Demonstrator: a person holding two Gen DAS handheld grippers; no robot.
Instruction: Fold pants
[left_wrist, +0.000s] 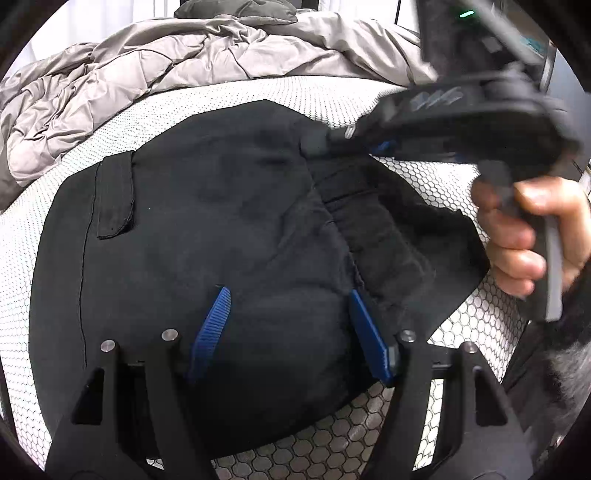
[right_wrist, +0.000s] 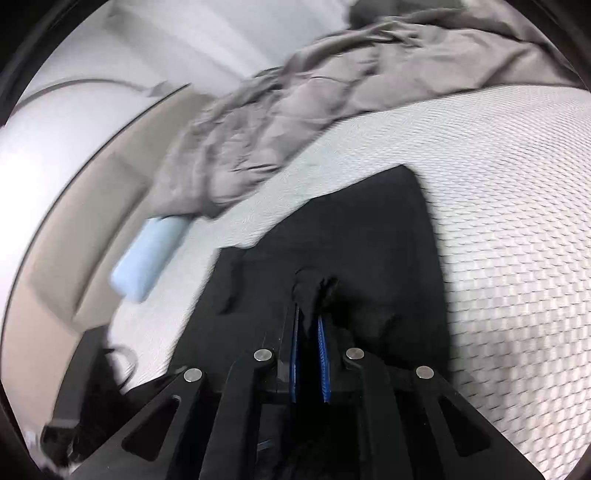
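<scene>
A: Now, the pants (left_wrist: 207, 229) lie bunched on the bed (left_wrist: 454, 195), black on the white mesh, and the right claw (right_wrist: 309, 295) is pinched tight on a tuft of cloth.

B: And the left claw (left_wrist: 288, 299)?

A: Spread wide, hovering over the fabric near the waistband (left_wrist: 373, 229), gripping nothing.

B: So we're mid-fold?

A: Looks like it, the right side carrying an edge over. I'd say next the left must pin or grab near that waistband so the layers line up.

white honeycomb mattress (left_wrist: 461, 192), black pants (left_wrist: 221, 221) spread flat, rumpled grey comforter (left_wrist: 166, 62)
</scene>
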